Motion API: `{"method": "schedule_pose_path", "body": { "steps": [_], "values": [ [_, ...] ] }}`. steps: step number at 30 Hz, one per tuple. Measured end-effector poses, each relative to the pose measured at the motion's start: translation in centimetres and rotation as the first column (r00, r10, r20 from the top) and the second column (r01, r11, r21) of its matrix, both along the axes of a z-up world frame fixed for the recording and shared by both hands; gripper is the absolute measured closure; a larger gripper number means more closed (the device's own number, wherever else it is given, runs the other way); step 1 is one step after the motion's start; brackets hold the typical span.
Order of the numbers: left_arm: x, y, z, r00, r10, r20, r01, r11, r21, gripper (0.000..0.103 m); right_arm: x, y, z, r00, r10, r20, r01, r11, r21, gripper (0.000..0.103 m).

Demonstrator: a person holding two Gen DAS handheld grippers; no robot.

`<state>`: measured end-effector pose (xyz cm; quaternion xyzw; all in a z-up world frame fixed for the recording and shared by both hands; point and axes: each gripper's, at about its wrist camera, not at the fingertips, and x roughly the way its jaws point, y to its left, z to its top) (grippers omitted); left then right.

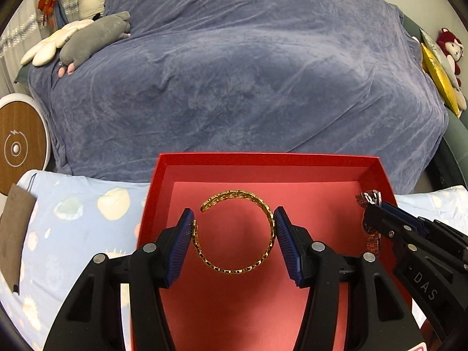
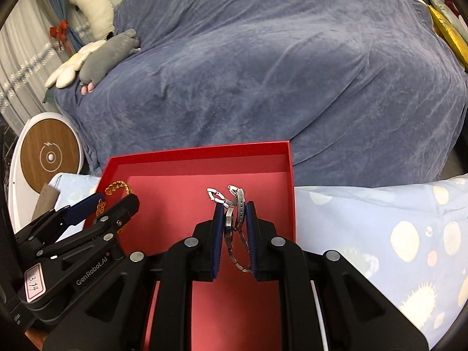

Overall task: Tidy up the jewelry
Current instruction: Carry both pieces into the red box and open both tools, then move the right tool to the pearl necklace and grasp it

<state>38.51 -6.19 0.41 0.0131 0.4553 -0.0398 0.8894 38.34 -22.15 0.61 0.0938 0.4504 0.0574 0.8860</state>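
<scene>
A red open box sits on a light blue patterned cloth; it also shows in the right wrist view. My left gripper is shut on a gold chain bracelet, both blue pads touching its sides, over the box floor. My right gripper is shut on a silver metal-band watch, held over the right part of the box. In the left wrist view the right gripper and watch show at the box's right wall. The left gripper with the bracelet shows at left.
A bed under a blue-grey blanket lies behind the box. Plush toys lie at its left. A round wood-topped device stands at far left. A brown pouch lies on the patterned cloth.
</scene>
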Motion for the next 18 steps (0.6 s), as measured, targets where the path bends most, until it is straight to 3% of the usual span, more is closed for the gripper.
{"method": "schedule_pose_path", "body": {
  "steps": [4, 8, 10, 13, 18],
  "values": [
    [1.4, 0.4, -1.3, 0.999, 0.016, -0.036, -0.016, 1.000, 0.005, 0.048, 0.5, -0.1, -0.3, 1.000, -0.012, 0.024, 0.012, 0.999, -0.031, 0.082],
    [0.9, 0.8, -1.0, 1.000, 0.016, -0.009, -0.016, 1.000, 0.012, 0.047, -1.5, -0.3, 1.3, 0.995, -0.005, 0.102, 0.012, 0.998, -0.069, 0.078],
    [0.0, 1.2, 0.1, 0.999, 0.024, 0.031, -0.024, 1.000, 0.000, 0.042, -2.9, -0.8, 2.4, 0.992, 0.002, 0.126, 0.006, 0.998, -0.057, 0.078],
    [-1.5, 1.9, 2.1, 0.994, 0.039, 0.097, -0.035, 0.999, -0.041, 0.018, -6.1, -1.5, 4.2, 0.988, 0.004, 0.156, 0.000, 1.000, -0.024, 0.077],
    [-4.6, 2.6, 5.8, 0.987, 0.050, 0.155, -0.046, 0.999, -0.028, 0.018, -12.6, -1.7, 7.3, 0.981, 0.030, 0.189, -0.029, 1.000, -0.008, 0.075]
  ]
}}
